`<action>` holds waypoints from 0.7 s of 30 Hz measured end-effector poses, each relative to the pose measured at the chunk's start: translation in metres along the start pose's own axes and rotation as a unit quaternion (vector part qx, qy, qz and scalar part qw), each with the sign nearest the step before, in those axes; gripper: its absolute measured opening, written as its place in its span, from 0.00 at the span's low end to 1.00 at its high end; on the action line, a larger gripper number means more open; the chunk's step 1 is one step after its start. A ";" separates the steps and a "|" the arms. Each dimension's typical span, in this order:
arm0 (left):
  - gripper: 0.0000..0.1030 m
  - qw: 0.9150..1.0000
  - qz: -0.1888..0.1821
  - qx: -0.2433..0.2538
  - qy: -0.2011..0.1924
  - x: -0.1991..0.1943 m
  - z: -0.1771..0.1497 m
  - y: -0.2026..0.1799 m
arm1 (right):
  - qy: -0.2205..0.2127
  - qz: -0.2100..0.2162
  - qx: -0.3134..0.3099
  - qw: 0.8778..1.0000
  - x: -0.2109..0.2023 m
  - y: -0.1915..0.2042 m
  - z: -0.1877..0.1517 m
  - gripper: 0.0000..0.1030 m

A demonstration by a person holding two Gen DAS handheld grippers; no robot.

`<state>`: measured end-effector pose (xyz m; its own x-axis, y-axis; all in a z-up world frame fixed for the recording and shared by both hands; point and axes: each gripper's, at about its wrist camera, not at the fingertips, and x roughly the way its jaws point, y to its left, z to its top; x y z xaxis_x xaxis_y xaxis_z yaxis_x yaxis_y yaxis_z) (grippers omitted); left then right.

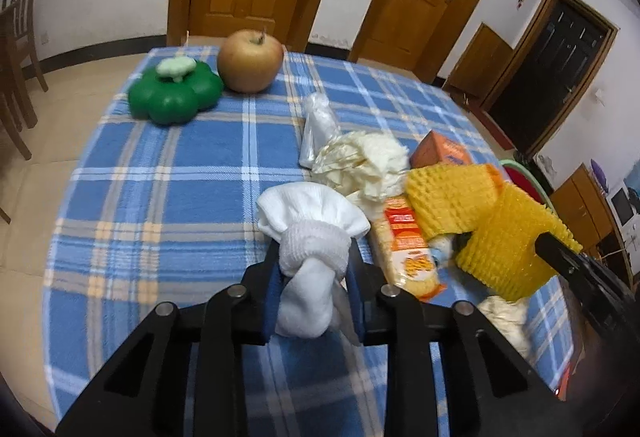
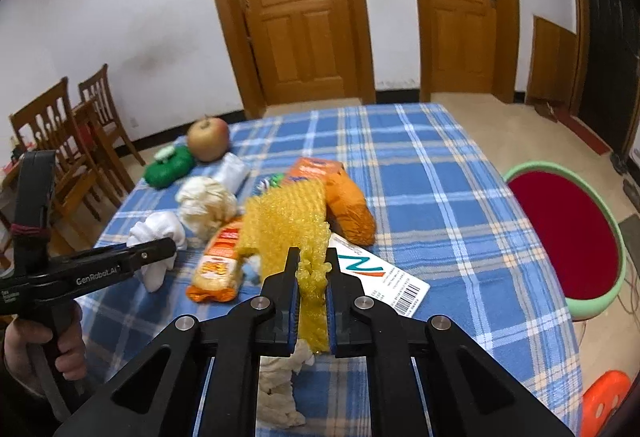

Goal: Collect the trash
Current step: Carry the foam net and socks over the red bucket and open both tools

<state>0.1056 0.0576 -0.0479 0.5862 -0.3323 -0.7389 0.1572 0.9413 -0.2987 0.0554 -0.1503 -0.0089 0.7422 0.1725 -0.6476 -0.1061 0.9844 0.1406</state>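
Note:
My left gripper [image 1: 314,257] is shut on a white sock [image 1: 310,237] and holds it over the blue plaid tablecloth [image 1: 160,197]; the sock also shows in the right wrist view [image 2: 156,237]. My right gripper [image 2: 313,257] is shut on a yellow foam fruit net [image 2: 288,225], which also shows in the left wrist view [image 1: 492,221]. Between them lie an orange snack packet [image 1: 408,249], a crumpled cream tissue [image 1: 360,161], a clear plastic bag [image 1: 318,125], an orange box [image 1: 440,151] and a white printed card [image 2: 380,277].
A green pepper-shaped toy [image 1: 176,91] and an apple [image 1: 250,61] stand at the far side of the table. A crumpled cloth [image 2: 280,389] lies under my right gripper. A red-seated stool [image 2: 568,237] stands right of the table, wooden chairs [image 2: 60,141] to the left.

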 end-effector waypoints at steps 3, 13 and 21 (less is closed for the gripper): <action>0.28 1.000 -0.015 -0.006 -0.013 -0.021 -0.003 -0.006 | -0.015 0.010 0.003 1.000 -0.015 0.001 0.000 0.10; 0.28 0.997 -0.031 0.042 -0.054 -0.062 0.010 -0.057 | -0.061 0.005 0.040 0.997 -0.061 -0.025 0.008 0.10; 0.28 0.993 -0.077 0.077 -0.039 -0.057 0.022 -0.114 | -0.085 -0.033 0.104 0.990 -0.083 -0.087 0.008 0.10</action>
<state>0.0713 -0.0293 0.0414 0.6051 -0.4730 -0.6404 0.3654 0.8797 -0.3045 0.0081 -0.2507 0.0390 0.8451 0.0819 -0.5283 0.0717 0.9619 0.2638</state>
